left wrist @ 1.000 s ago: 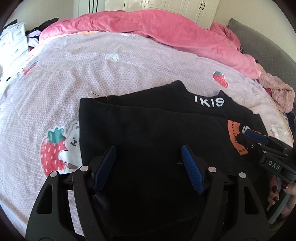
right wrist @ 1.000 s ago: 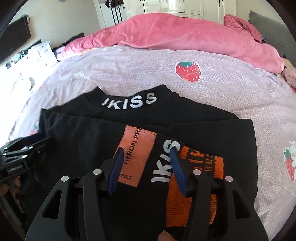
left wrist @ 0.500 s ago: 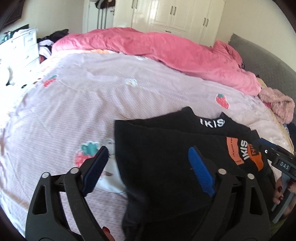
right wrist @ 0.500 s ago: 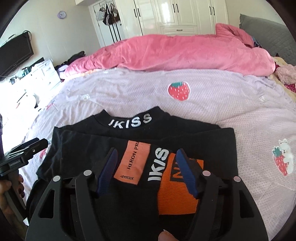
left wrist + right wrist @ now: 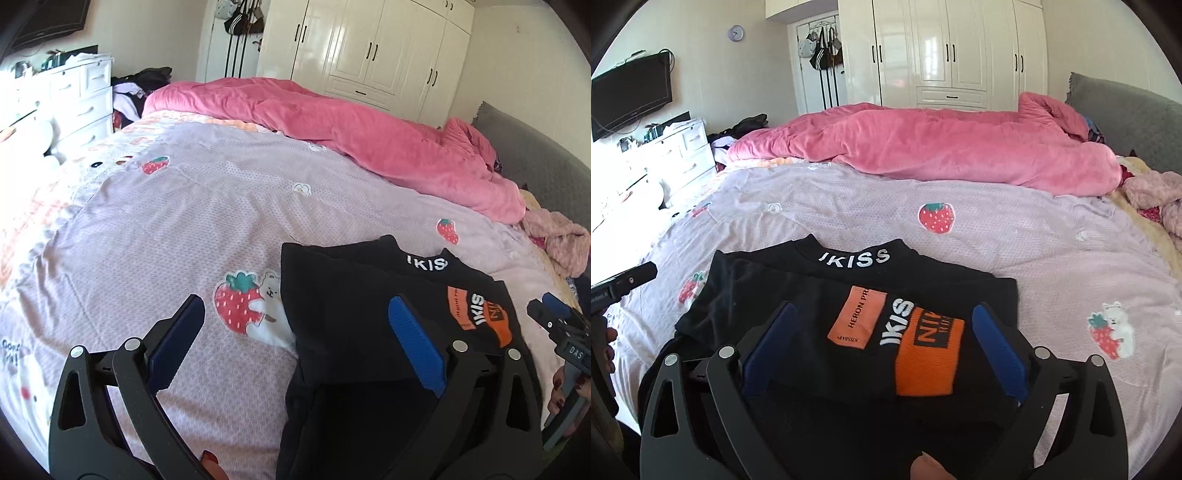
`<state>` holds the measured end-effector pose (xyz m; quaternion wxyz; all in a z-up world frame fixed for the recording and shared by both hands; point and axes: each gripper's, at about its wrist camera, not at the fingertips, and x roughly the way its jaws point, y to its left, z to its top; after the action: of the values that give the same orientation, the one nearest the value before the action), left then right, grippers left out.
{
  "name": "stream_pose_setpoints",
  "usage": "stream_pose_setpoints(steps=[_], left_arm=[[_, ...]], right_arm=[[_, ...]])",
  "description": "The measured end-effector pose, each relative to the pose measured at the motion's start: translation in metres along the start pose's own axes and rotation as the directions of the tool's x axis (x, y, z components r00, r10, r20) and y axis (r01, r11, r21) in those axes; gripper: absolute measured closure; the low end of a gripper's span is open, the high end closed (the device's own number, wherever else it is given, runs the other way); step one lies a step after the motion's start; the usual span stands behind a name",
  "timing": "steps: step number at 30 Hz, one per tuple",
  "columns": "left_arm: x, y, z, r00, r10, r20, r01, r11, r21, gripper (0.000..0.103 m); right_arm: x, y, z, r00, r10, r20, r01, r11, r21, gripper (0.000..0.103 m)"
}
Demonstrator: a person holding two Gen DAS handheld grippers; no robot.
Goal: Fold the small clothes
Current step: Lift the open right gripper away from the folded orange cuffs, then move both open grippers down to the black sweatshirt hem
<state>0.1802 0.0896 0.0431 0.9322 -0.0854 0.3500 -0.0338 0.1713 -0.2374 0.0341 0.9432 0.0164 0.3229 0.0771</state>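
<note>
Both jaws just sprung wide, left gripper (image 5: pixel 299 343) and right gripper (image 5: pixel 886 354) empty over black top (image 5: pixel 820 295) near bed (image 5: pixel 1015 236) edge, hanging hem liable to drag fold undone.

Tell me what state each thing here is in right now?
Black top: folded, lying flat on the bed.
Left gripper: open, nothing between its pads, jaws just opened.
Right gripper: open above the top, jaws just opened.
Pink quilt: bunched up.
Wardrobe doors: shut.
</note>
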Motion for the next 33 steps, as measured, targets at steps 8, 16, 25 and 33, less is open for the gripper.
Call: stream_pose_setpoints(steps=[8,16,25,33], left_arm=[[-0.023,-0.01,-0.021,0.999,0.034,-0.012,-0.033,0.997,0.063,0.009],[-0.044,-0.027,-0.018,1.0,-0.001,0.002,0.001,0.992,0.126,0.009],[-0.064,-0.024,-0.015,1.0,-0.013,0.028,0.009,0.99,0.142,0.009],[-0.068,-0.027,-0.034,1.0,-0.017,0.018,0.014,0.985,0.17,0.009]], right_arm=[[-0.031,-0.007,-0.001,1.0,-0.004,-0.007,0.004,1.0,-0.013,0.005],[-0.059,-0.01,0.007,0.999,-0.019,0.026,0.019,1.0,-0.001,0.005],[-0.077,-0.011,0.0,0.999,-0.035,0.026,0.035,0.999,0.019,0.005],[-0.088,-0.014,-0.029,0.998,-0.065,-0.013,0.065,0.998,-0.011,0.005]])
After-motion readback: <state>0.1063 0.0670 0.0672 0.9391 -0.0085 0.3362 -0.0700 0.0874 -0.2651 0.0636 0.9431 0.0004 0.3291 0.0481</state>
